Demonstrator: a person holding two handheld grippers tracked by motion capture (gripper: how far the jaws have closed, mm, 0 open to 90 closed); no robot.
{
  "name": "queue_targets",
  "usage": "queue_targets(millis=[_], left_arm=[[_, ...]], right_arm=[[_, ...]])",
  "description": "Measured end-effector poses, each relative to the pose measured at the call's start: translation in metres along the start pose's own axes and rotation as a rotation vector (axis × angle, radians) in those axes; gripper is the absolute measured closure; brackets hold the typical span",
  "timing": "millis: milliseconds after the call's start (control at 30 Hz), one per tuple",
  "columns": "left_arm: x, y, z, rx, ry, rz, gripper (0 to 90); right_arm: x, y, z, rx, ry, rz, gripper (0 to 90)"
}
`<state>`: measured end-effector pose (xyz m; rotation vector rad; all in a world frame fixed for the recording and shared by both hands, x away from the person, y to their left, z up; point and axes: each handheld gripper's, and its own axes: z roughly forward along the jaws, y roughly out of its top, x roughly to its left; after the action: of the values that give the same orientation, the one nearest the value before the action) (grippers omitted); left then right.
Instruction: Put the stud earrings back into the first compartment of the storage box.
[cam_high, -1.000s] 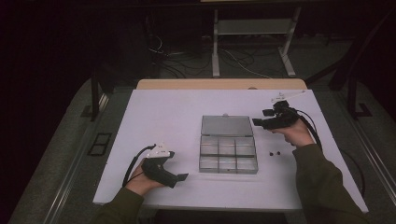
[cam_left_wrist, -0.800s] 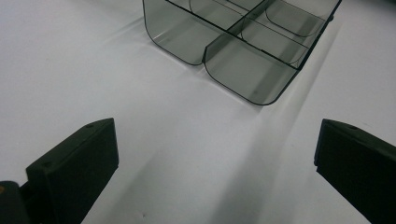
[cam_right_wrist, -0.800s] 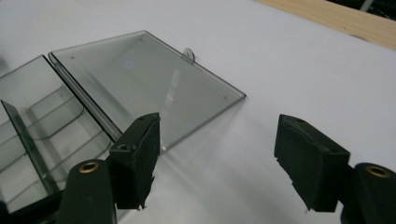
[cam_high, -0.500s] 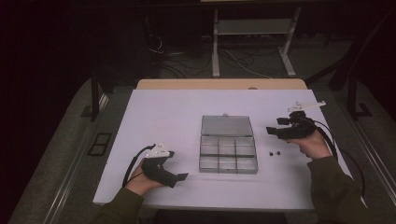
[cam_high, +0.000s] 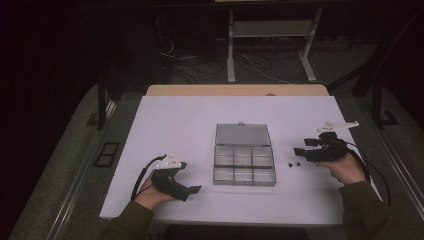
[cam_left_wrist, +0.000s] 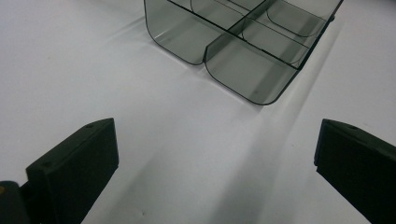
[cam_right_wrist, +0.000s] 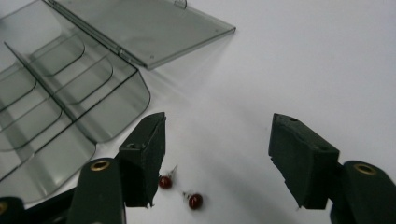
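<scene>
on the white tabletop (cam_high: 165, 125) the right gripper (cam_right_wrist: 212, 158) has come down over two red earrings (cam_right_wrist: 180, 190) beside the open box (cam_high: 244, 162), jaws just narrowing but empty, ready to grasp; left gripper (cam_left_wrist: 210, 163) waits wide open.

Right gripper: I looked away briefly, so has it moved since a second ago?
Yes. The right gripper has come down-frame from beside the compartment box's open lid to the two red studs, jaws closing slightly, nothing held.
</scene>
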<state>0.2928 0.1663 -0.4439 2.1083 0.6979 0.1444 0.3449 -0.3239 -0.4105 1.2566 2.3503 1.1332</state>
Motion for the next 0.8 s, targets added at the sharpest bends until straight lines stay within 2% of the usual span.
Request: queue_targets(millis=[367,400,500,567,600,800], left_arm=[[0.0,0.0,0.0,0.004,-0.001,0.003,0.0],[0.0,0.0,0.0,0.002,-0.001,0.002,0.0],[0.0,0.0,0.0,0.006,-0.001,0.006,0.0],[0.0,0.0,0.0,0.005,-0.001,0.006,0.0],[0.0,0.0,0.0,0.004,-0.001,0.005,0.0],[0.0,0.0,0.001,0.006,-0.003,0.009,0.0]], right_arm=[[0.008,-0.015,-0.004,0.032,0.028,-0.049,55.0],[0.011,-0.016,-0.003,0.029,0.044,-0.048,59.1],[0.015,-0.015,0.001,0.045,0.062,-0.055,64.0],[0.017,-0.015,0.003,0.051,0.069,-0.058,65.0],[0.02,-0.015,0.007,0.079,0.068,-0.066,66.6],[0.024,-0.017,0.018,0.127,0.067,-0.073,69.1]])
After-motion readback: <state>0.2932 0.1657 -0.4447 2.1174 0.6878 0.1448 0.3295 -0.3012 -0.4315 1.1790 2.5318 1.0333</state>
